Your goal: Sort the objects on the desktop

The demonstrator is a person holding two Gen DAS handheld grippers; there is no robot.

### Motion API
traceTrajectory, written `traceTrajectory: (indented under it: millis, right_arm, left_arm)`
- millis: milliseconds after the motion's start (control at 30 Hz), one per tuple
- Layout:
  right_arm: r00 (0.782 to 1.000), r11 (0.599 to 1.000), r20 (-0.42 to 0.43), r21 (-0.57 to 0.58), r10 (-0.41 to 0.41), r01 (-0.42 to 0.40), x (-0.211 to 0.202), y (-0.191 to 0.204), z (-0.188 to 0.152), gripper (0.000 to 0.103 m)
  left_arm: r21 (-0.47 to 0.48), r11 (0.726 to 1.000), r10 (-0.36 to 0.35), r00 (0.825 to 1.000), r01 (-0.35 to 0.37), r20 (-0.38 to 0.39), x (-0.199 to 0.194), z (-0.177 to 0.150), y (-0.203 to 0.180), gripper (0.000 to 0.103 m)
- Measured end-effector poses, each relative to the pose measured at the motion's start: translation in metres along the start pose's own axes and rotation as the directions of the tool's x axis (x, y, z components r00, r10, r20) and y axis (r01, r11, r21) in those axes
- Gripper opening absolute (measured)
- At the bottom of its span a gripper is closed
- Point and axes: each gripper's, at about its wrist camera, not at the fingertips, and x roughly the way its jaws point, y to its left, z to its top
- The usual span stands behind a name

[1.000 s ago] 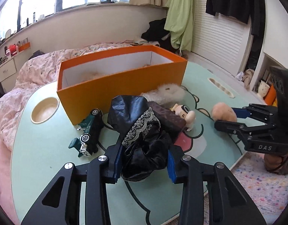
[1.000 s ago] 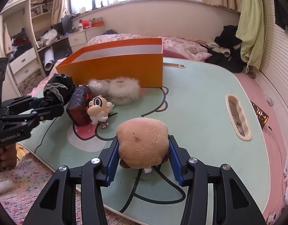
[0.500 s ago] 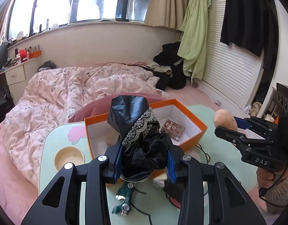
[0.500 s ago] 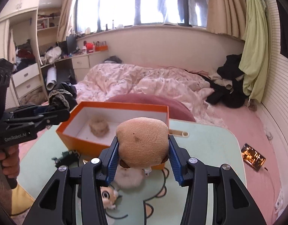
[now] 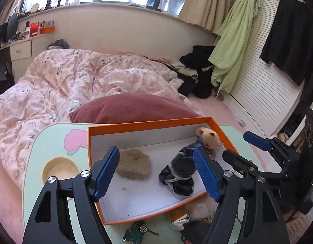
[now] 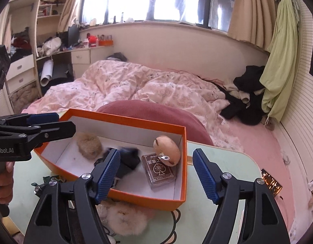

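We are opening both claws, left claw (image 5: 156, 172) and right claw (image 6: 155, 171), released above the orange cardboard box (image 6: 136, 196), its rims clear beneath.

Beyond left jaws: box (image 5: 156, 123) on table (image 5: 34, 162), holding fur pad (image 5: 134, 166), cloth bundle (image 5: 181, 172), plush (image 5: 208, 138); toy car (image 5: 136, 230) below, outside box.

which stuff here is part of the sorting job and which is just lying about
Job: orange box, black pouch, tan plush, fur puff, card deck, toy car, white fluffy toy.

Lying about: red cushion, quilt, green garment.
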Motion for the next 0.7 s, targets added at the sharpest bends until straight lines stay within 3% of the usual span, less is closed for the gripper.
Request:
traceTrajectory:
  millis: [267, 400, 567, 700]
  right_arm:
    - [0.999, 0.999, 0.042, -0.043, 0.002, 0.0, -0.039, 0.01, -0.019, 0.08]
    - [1.0, 0.999, 0.026, -0.04, -0.003, 0.004, -0.054, 0.012, -0.036, 0.083]
    - [0.998, 1.0, -0.061, -0.02, 0.003, -0.004, -0.055, 0.009, -0.067, 0.084]
    - [0.986, 1.0, -0.166, 0.008, -0.012, 0.014, -0.046, 0.005, -0.096, 0.084]
  left_arm:
    - [0.054, 0.998, -0.038, 0.999, 0.038, 0.006, -0.041, -0.038, -0.016, 0.076]
    - [0.087, 0.996, -0.019, 0.999, 0.023, -0.045, -0.045, -0.072, -0.021, 0.077]
    - [0.08, 0.997, 0.027, 0.993, -0.017, -0.115, -0.038, -0.11, -0.018, 0.077]
    - [0.075, 0.995, 0.071, 0.985, -0.06, -0.159, -0.026, -0.121, -0.016, 0.077]
